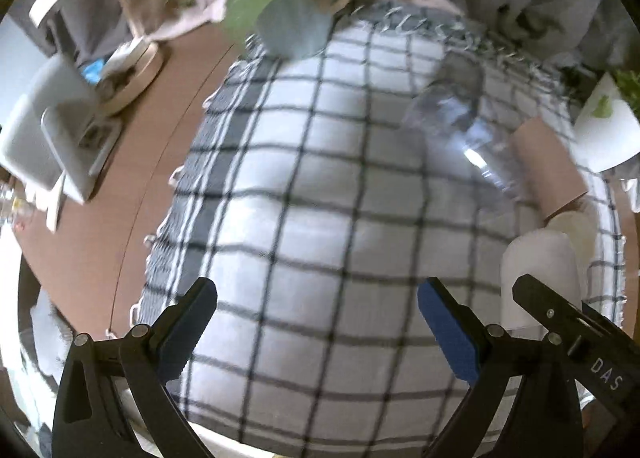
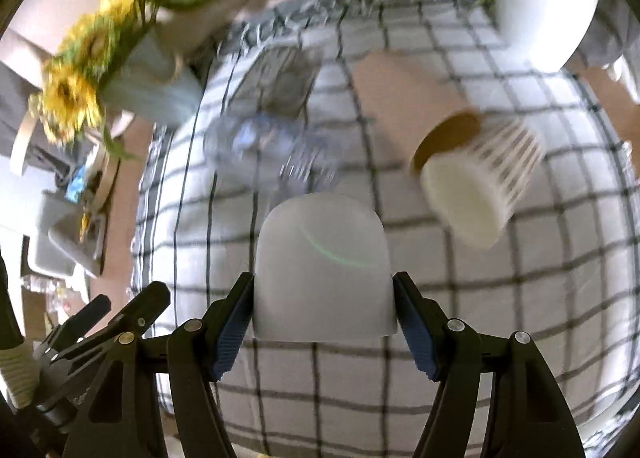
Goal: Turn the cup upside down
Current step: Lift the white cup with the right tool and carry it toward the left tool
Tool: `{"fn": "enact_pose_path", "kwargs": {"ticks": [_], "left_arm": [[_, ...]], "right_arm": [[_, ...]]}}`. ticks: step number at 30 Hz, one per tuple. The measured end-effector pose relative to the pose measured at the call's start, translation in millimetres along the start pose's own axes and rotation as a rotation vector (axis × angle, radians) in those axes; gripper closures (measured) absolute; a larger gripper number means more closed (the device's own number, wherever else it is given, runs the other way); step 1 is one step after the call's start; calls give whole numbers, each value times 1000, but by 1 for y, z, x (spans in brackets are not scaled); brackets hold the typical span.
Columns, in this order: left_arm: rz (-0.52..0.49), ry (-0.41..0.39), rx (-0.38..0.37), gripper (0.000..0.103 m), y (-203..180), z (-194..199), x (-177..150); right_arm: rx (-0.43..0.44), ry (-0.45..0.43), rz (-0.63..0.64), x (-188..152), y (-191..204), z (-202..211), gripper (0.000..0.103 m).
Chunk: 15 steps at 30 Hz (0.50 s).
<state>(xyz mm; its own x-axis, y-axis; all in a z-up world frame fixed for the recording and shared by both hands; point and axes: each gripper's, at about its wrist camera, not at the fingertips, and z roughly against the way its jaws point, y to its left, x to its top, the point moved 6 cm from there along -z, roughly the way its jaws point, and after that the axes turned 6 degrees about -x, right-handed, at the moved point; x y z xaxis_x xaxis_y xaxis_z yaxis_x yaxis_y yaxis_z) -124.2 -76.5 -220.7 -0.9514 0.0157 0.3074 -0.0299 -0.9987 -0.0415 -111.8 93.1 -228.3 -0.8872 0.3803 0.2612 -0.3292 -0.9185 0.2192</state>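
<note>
My right gripper (image 2: 323, 322) is shut on a plain white cup (image 2: 322, 266), held between both blue pads above the checked cloth (image 2: 460, 298). The cup's closed, rounded end points away from the camera. In the left wrist view the same white cup (image 1: 538, 278) shows at the right with the right gripper's black finger (image 1: 560, 314) on it. My left gripper (image 1: 316, 326) is open and empty over the checked cloth (image 1: 300, 217).
On the cloth lie a clear plastic cup (image 2: 272, 145), a brown paper cup (image 2: 420, 105) and a striped white cup (image 2: 480, 185), all on their sides. A sunflower vase (image 2: 132, 85) stands at the far left, a white plant pot (image 2: 544, 13) at the far right.
</note>
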Motion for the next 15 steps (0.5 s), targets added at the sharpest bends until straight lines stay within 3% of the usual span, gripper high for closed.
{"fn": "enact_pose_path", "kwargs": {"ticks": [7,15], "left_arm": [[-2,37,34,1,22,-16,-11],[-37,46,11,1,22,-21,-14]], "right_arm": [[6,21,0,-23,19,-30,35],[-18,15,10,-29,21,-34,34]]}}
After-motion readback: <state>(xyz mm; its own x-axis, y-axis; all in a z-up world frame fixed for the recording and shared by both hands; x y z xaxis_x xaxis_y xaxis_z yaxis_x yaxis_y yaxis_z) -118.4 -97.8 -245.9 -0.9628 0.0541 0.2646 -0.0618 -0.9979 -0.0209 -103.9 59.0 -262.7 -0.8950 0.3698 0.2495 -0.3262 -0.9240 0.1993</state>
